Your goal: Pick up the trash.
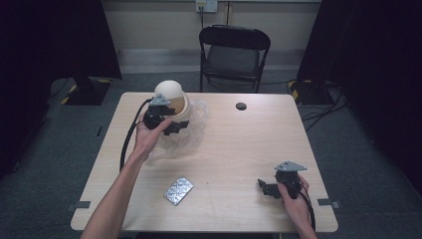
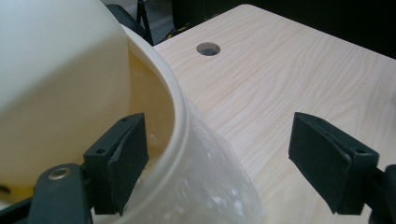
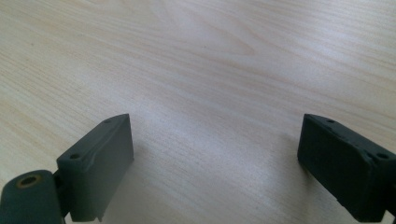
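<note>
Near the table's (image 1: 239, 149) far-left corner, the left gripper (image 2: 219, 158) is straddling the cream bowl's rim (image 2: 180, 112), fingers released; it should be closing squarely. Right gripper (image 3: 215, 158) is idling, fingers released.

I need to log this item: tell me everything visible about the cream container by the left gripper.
The container is a round cream tub, apparently plastic, with a thick rolled rim and a domed cream piece over it, perhaps its lid. It sits on crinkled clear film at the table's far left. The left gripper straddles its rim, one finger inside; contact is unclear.
</note>
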